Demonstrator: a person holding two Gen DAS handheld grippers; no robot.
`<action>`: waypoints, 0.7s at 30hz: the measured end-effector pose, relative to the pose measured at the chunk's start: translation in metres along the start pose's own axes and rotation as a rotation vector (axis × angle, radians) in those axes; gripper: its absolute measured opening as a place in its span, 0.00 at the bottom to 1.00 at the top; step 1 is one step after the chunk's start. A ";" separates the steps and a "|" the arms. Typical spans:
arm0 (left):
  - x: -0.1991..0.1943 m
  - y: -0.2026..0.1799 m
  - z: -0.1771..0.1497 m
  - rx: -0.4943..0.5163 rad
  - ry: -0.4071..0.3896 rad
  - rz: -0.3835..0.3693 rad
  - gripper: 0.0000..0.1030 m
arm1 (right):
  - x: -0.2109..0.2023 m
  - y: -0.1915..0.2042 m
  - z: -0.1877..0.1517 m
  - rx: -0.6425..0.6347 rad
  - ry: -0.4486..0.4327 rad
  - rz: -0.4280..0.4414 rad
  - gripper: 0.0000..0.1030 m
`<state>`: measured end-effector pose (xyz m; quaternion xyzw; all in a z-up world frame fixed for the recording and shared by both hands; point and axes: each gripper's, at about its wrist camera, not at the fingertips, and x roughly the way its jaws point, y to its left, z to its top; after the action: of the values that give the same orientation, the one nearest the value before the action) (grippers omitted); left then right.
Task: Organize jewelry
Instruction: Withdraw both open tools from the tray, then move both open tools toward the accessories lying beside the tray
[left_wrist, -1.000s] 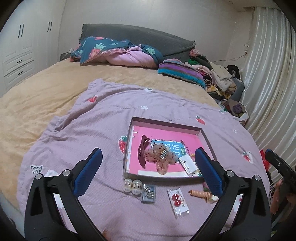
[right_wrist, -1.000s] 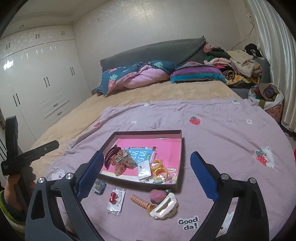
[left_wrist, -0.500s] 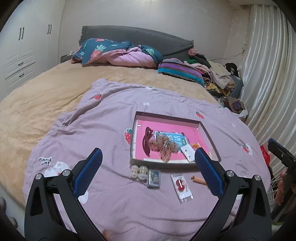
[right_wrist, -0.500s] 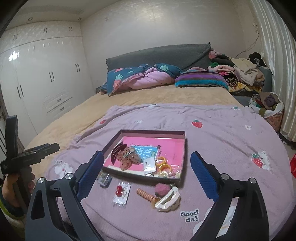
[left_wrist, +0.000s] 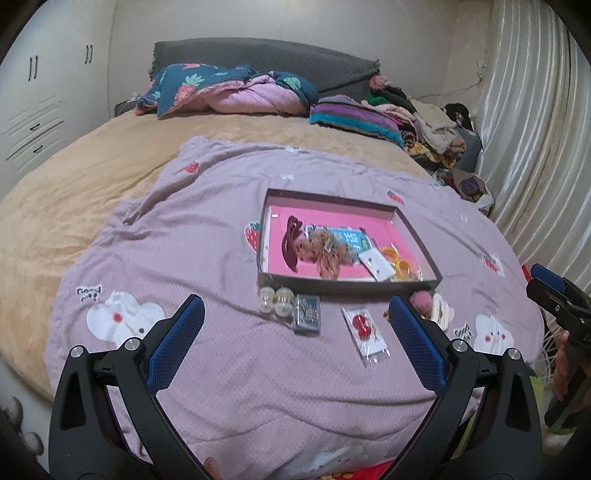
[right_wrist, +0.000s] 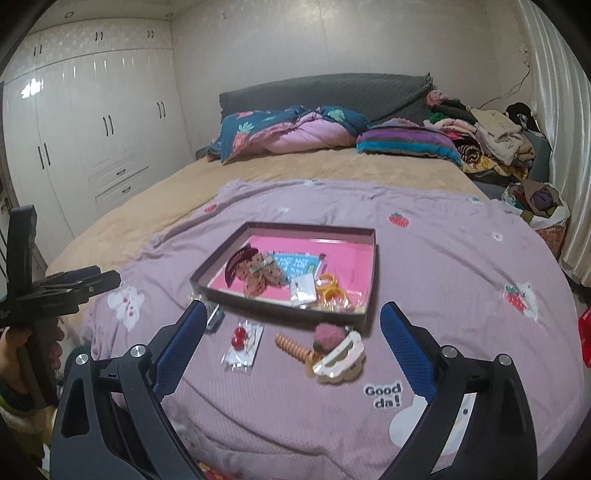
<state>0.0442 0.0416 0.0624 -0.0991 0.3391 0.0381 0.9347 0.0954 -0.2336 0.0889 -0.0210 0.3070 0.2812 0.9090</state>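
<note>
Jewelry pieces lie ahead of both wide-open, empty jaws: a ridged orange hair clip (right_wrist: 294, 347) runs diagonally, its far end toward the shallow dark-rimmed pink tray (right_wrist: 370, 272), touching a cream claw clip (right_wrist: 341, 360). Bare lilac blanket (right_wrist: 280, 402) spreads under the right gripper (right_wrist: 291, 336) and left gripper (left_wrist: 295, 326).

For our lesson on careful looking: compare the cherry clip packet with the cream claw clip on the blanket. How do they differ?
The cherry clip packet lies flat, sealed in clear plastic; the cream claw clip is bare and bulky. The packet holds red cherries; the claw clip is cream, touching a pink pompom. Both lie outside the tray.
</note>
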 end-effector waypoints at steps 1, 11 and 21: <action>0.001 0.000 -0.002 0.001 0.004 0.001 0.91 | 0.001 0.000 -0.003 0.000 0.006 0.000 0.91; 0.017 -0.011 -0.022 0.023 0.062 -0.015 0.91 | 0.008 -0.006 -0.027 0.009 0.062 -0.025 0.91; 0.033 -0.023 -0.037 0.053 0.113 -0.031 0.91 | 0.017 -0.008 -0.045 -0.002 0.107 -0.051 0.91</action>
<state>0.0495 0.0116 0.0173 -0.0816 0.3907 0.0090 0.9168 0.0864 -0.2414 0.0417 -0.0447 0.3543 0.2569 0.8981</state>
